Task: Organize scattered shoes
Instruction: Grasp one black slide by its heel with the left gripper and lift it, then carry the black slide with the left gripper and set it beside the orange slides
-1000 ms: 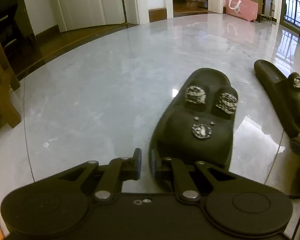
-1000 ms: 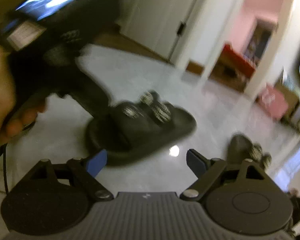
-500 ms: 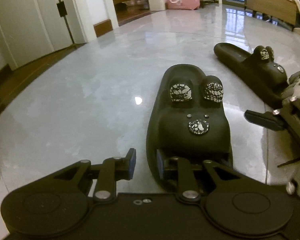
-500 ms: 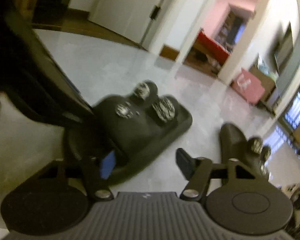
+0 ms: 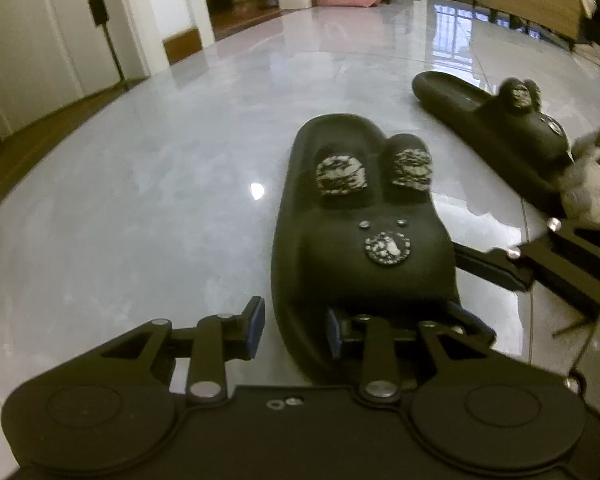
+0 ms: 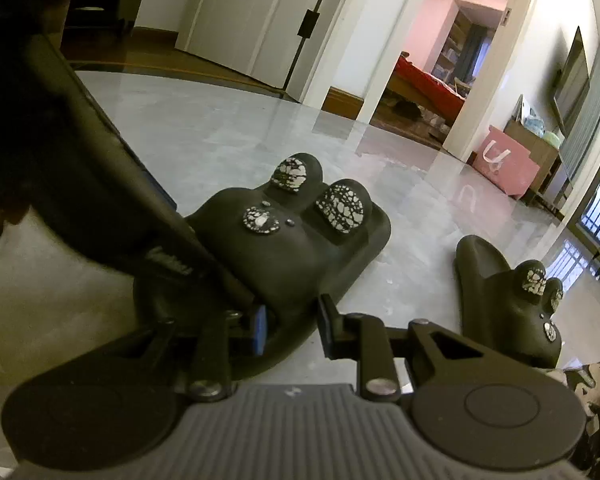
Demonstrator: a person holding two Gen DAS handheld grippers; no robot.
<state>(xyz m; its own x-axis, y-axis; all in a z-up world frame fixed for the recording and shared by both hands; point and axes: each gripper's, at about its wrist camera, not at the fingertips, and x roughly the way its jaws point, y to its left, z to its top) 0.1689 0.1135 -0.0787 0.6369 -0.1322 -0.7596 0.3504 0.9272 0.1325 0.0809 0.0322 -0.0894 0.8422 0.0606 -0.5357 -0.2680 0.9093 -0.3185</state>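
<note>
Slippers are lying on the glossy grey floor [image 5: 140, 208], and both grippers are working on the nearer black slipper [image 5: 364, 248]. The left wrist view is showing the left gripper [image 5: 294, 330] straddling that slipper's near left edge: its jaws are opening, with one pad outside the rim and the other inside, and neither is visibly pressing on it. That view is also catching the right gripper [image 5: 496, 268] reaching in from the right against the slipper's side, but its other finger is hiding behind the strap. The right wrist view is filling that gap: the right gripper [image 6: 292, 330] is closing its jaws over the slipper's [image 6: 284, 256] edge, the blue pad under the strap and the black one outside; whether they are pressing yet I cannot tell. Only this view is showing the left tool's dark body slanting in from the upper left. The second slipper [image 6: 504, 304] is resting apart to the right, beside a patterned sleeve [image 6: 592, 388].
</note>
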